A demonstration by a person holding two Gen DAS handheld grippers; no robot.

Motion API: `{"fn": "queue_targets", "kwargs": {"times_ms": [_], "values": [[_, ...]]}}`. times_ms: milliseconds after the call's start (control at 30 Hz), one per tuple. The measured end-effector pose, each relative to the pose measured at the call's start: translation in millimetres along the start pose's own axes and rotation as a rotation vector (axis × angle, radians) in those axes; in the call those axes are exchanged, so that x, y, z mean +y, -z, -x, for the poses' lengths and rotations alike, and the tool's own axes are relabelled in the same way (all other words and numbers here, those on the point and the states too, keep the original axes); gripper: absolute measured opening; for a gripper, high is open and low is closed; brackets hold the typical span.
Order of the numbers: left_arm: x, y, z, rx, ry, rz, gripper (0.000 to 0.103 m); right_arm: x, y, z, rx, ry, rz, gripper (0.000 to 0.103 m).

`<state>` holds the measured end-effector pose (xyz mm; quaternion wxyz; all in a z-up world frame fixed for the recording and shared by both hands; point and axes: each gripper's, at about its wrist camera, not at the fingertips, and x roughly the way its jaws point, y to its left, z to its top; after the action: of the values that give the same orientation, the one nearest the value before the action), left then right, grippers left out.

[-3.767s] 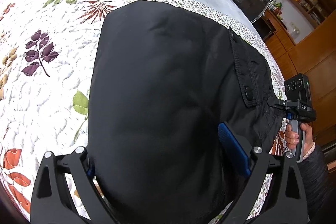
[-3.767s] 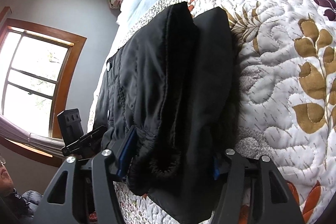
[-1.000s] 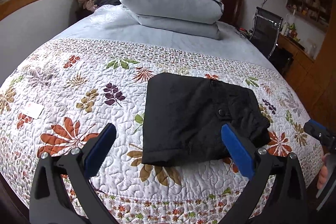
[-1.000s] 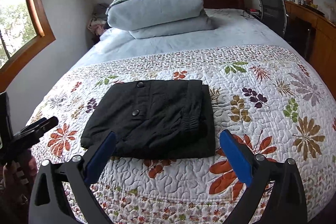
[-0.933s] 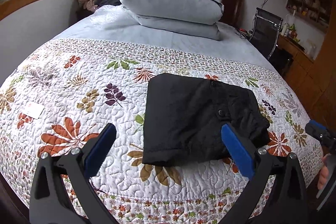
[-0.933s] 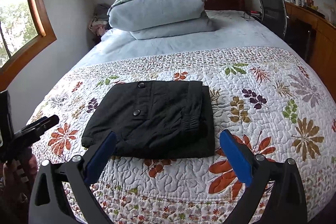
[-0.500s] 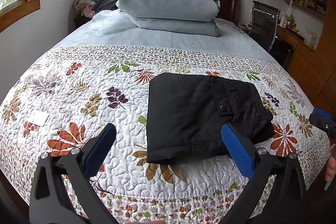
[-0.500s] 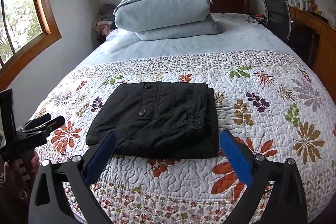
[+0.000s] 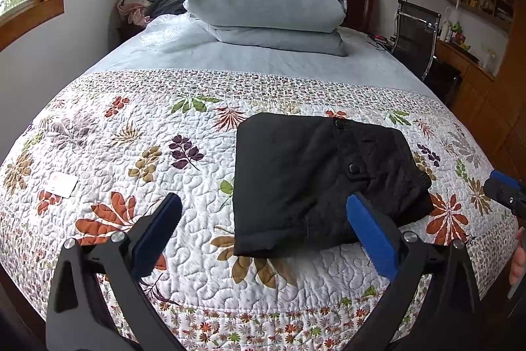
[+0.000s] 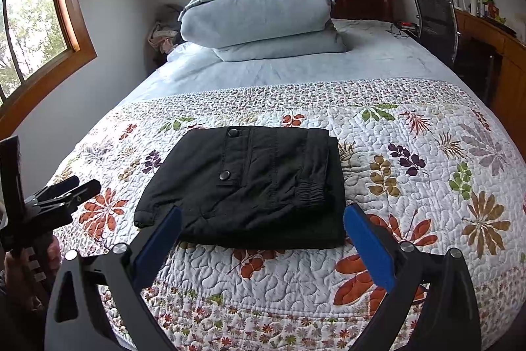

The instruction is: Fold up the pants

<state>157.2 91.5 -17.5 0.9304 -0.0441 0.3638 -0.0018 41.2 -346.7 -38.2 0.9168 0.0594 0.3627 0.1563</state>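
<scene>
The black pants (image 9: pixel 315 180) lie folded into a compact rectangle on the floral quilt (image 9: pixel 138 153), near the foot of the bed. They also show in the right wrist view (image 10: pixel 250 183), with snap buttons and the elastic cuff on top. My left gripper (image 9: pixel 263 219) is open and empty, held back from the bed's front edge, apart from the pants. My right gripper (image 10: pixel 261 229) is open and empty too, back from the pants. The right gripper's tip (image 9: pixel 503 189) shows at the right edge of the left view; the left gripper (image 10: pixel 62 189) shows at the left of the right view.
A folded grey-blue duvet (image 9: pixel 263 9) is stacked at the head of the bed. A black office chair (image 9: pixel 417 35) and wooden desk (image 10: pixel 493 38) stand to the right. A small white card (image 9: pixel 60 185) lies on the quilt at the left. Windows (image 10: pixel 36 18) line the left wall.
Both grippers let go of the pants and pulled back and up from the bed; over the last second they drifted slightly further back. The pants stay folded and still.
</scene>
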Motion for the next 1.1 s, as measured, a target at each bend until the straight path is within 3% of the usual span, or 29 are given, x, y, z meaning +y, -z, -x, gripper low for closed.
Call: {"fn": "queue_targets", "kwargs": {"times_ms": [1100], "values": [[-8.8, -3.4, -2.1, 0.004, 0.009, -0.031, 0.1, -2.2, 1.0, -1.1, -0.002, 0.013, 0.011, 0.1]]}}
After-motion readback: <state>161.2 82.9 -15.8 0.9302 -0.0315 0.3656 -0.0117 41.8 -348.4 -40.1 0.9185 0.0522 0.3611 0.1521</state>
